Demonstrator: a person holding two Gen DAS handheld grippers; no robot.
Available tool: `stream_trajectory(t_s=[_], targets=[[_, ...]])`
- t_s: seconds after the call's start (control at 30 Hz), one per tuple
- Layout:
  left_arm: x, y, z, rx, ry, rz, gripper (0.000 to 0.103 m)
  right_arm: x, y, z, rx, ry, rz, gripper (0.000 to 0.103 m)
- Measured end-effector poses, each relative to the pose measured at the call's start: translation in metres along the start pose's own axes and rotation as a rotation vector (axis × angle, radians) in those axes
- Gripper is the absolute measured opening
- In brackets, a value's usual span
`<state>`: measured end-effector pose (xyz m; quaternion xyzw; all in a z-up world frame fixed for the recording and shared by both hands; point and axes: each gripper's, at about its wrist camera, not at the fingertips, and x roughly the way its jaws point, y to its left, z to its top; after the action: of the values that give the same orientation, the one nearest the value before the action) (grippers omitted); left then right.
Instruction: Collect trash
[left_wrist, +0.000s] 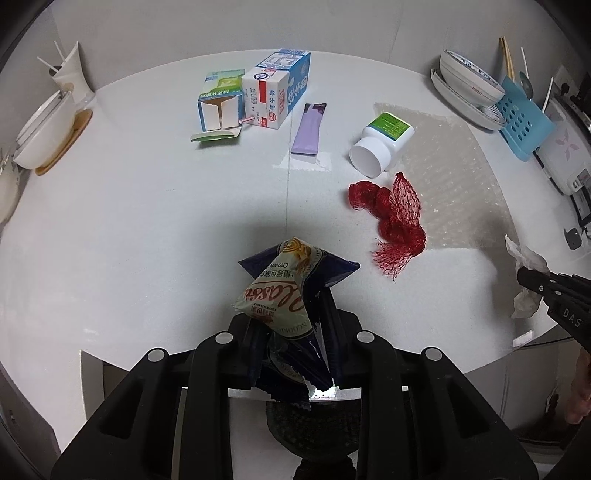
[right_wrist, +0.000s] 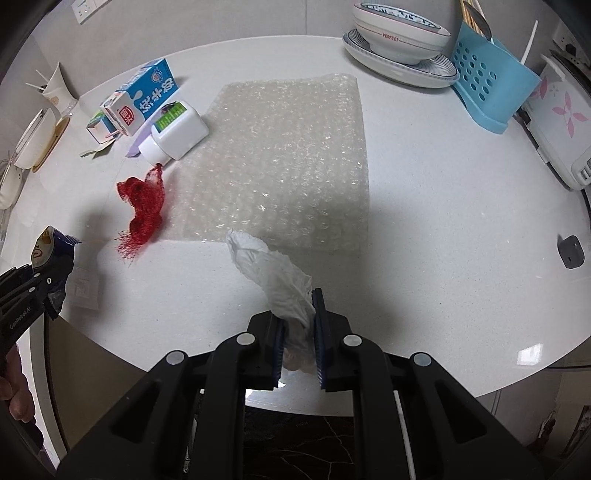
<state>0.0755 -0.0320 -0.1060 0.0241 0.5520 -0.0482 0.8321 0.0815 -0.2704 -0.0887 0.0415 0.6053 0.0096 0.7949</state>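
My left gripper (left_wrist: 291, 314) is shut on a crumpled snack wrapper (left_wrist: 280, 284), dark blue and cream, held above the table's near edge; it also shows in the right wrist view (right_wrist: 51, 254). My right gripper (right_wrist: 298, 321) is shut on a crumpled white tissue (right_wrist: 273, 269), seen too in the left wrist view (left_wrist: 526, 273). On the white table lie a red mesh net (left_wrist: 391, 218), a white pill bottle (left_wrist: 382, 144) on its side, a sheet of bubble wrap (right_wrist: 288, 162), a purple sachet (left_wrist: 308, 129), a blue milk carton (left_wrist: 279, 90) and a small green carton (left_wrist: 219, 101).
Bowls and a plate (right_wrist: 399, 44) stand at the back right beside a blue utensil rack (right_wrist: 487, 81) and a white appliance (right_wrist: 561, 122). White bowls on a wooden coaster (left_wrist: 48, 133) and a paper cup (left_wrist: 70, 72) stand at the left. A dark bin (left_wrist: 314, 428) lies below the table edge.
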Motion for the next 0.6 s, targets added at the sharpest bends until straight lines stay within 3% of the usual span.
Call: stream_trajectory(t_s=[0.6], targets=[[-0.047,0.0,-0.031,-0.018,-0.048,-0.012,0.026,-0.045,0.024,-0.02,-0.02,-0.086,0.037,0.013]])
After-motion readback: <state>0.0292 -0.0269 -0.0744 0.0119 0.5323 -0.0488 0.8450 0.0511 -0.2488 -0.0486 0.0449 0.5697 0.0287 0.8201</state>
